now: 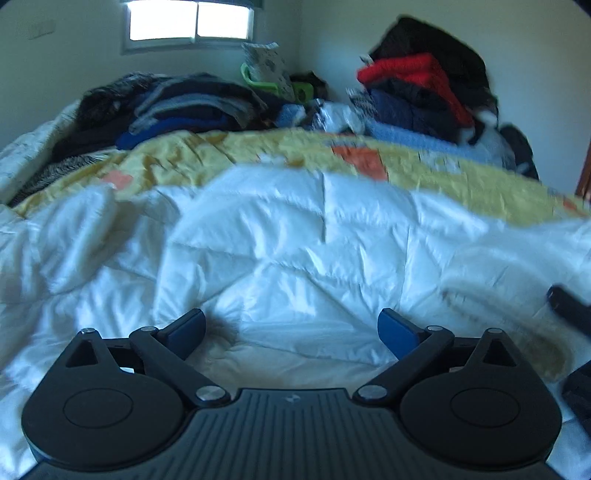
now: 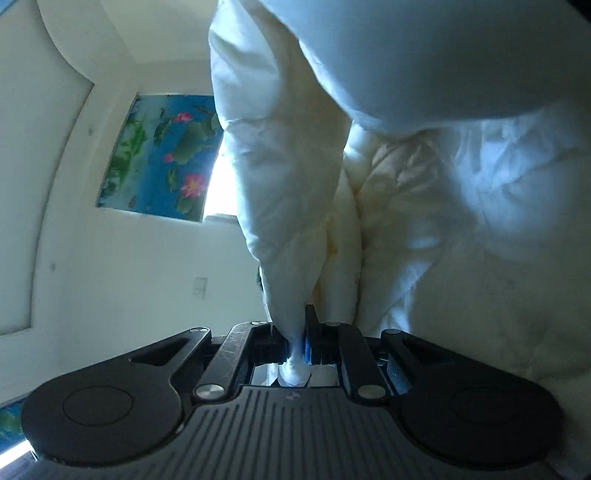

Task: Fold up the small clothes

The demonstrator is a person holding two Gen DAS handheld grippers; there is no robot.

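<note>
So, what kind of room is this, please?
Most likely a bedroom: a bed with a yellow cover, piles of folded clothes at its far side, and a small window above.

Bed (image 1: 461,181) in yellow cover carries white quilted garment (image 1: 295,240), clothes piles (image 1: 177,107)

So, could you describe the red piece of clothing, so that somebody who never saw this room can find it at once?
Look at the bed with the yellow cover, then at its far right side, where a tall pile of clothes leans on the wall. The red knitted garment lies near the top of this pile. It is the only bright red thing there; the clothes around it are dark blue or black.
</note>
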